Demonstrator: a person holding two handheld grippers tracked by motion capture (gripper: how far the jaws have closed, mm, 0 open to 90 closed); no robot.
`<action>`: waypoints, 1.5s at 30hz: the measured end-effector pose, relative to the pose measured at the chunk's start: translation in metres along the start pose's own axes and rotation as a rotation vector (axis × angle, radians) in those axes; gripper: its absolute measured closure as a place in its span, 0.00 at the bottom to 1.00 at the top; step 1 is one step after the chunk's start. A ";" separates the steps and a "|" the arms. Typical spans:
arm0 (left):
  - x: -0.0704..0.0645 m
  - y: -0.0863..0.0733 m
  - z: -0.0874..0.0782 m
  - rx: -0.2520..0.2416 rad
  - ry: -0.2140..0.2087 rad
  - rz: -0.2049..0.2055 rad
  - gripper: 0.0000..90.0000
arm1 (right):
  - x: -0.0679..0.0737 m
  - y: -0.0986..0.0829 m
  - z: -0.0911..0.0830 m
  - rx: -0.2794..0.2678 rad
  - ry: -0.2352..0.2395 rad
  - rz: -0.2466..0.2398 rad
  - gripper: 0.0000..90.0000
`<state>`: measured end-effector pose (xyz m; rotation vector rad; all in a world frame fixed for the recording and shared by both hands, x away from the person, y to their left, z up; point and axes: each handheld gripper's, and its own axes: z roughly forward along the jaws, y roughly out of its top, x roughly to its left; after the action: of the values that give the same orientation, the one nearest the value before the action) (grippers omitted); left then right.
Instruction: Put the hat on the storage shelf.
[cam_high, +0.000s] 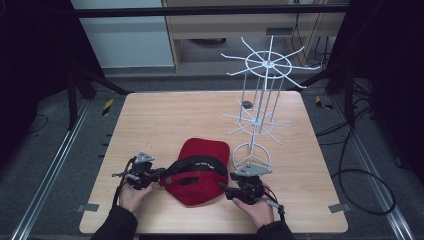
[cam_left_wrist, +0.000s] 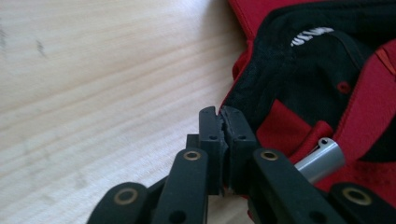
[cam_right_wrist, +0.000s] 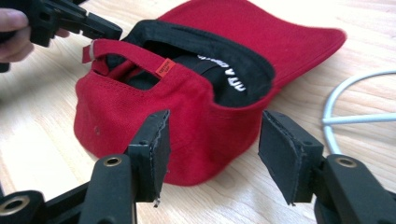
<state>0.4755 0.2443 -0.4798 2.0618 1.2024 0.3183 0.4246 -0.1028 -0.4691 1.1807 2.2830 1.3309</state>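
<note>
A red cap (cam_high: 200, 150) with a black lining lies upside down on the wooden table (cam_high: 165, 115), near the front edge. My left gripper (cam_high: 161, 173) is at the cap's left rear edge, its jaws pressed together on the black rim (cam_left_wrist: 243, 100). A grey metal strap buckle (cam_left_wrist: 322, 158) shows just beside it. From the right gripper view, the cap (cam_right_wrist: 187, 107) sits in front, with the left gripper (cam_right_wrist: 109, 30) at its far strap. My right gripper (cam_high: 223, 187) stands open at the cap's right side, jaws (cam_right_wrist: 217, 128) apart and level with the crown, not touching it.
A white wire display rack (cam_high: 260, 90) with two tiers of radiating hooks stands at the back right of the table. Its ring base (cam_high: 250, 152) lies close to the cap's right side. A small dark round object (cam_high: 246, 104) sits behind the rack's pole.
</note>
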 end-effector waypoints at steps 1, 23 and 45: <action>0.000 0.000 0.000 0.002 -0.002 0.007 0.97 | 0.001 0.000 0.003 0.006 -0.004 0.000 0.48; -0.004 -0.001 0.007 0.015 -0.090 0.027 0.97 | -0.011 -0.002 0.020 0.049 -0.039 0.027 0.91; -0.011 0.013 -0.024 -0.144 -0.128 0.013 0.72 | 0.008 0.026 -0.003 -0.126 -0.004 -0.090 0.93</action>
<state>0.4658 0.2424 -0.4528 1.9359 1.0593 0.2666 0.4318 -0.0917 -0.4448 1.0265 2.1867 1.4142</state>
